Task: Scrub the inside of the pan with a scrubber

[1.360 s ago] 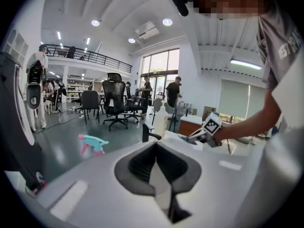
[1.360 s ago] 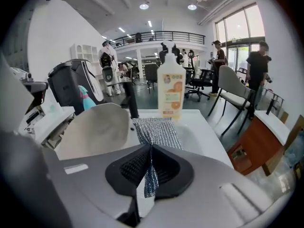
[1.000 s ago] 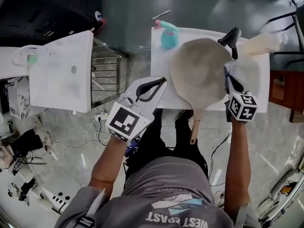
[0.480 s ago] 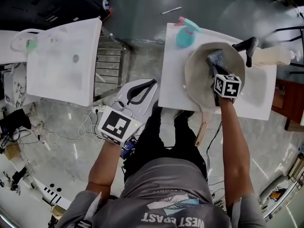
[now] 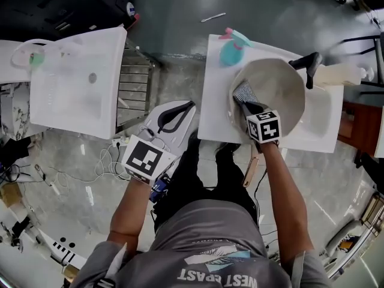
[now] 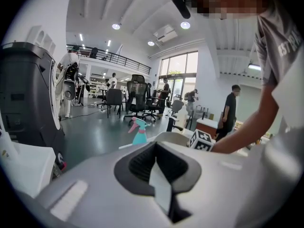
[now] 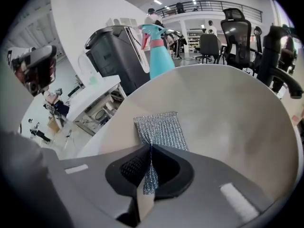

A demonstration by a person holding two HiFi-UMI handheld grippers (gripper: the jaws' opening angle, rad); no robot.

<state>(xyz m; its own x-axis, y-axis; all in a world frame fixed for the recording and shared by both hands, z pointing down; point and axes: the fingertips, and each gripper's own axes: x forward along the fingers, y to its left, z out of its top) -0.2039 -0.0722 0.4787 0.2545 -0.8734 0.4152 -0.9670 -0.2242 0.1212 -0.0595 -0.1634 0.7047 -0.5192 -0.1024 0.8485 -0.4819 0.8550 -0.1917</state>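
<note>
A beige pan with a wooden handle lies on the white table; its inside fills the right gripper view. My right gripper is shut on a silvery mesh scrubber, which lies against the pan's left inner wall. My left gripper hangs off the table's left edge with its jaws together and nothing between them.
A teal spray bottle stands at the table's far left corner. A black handle and a pale bottle lie beyond the pan. Another white table stands to the left, with a metal rack between.
My right gripper has carried the scrubber from the pan's right rim into the bowl and across to its left inner wall. The left gripper has stayed in place.
</note>
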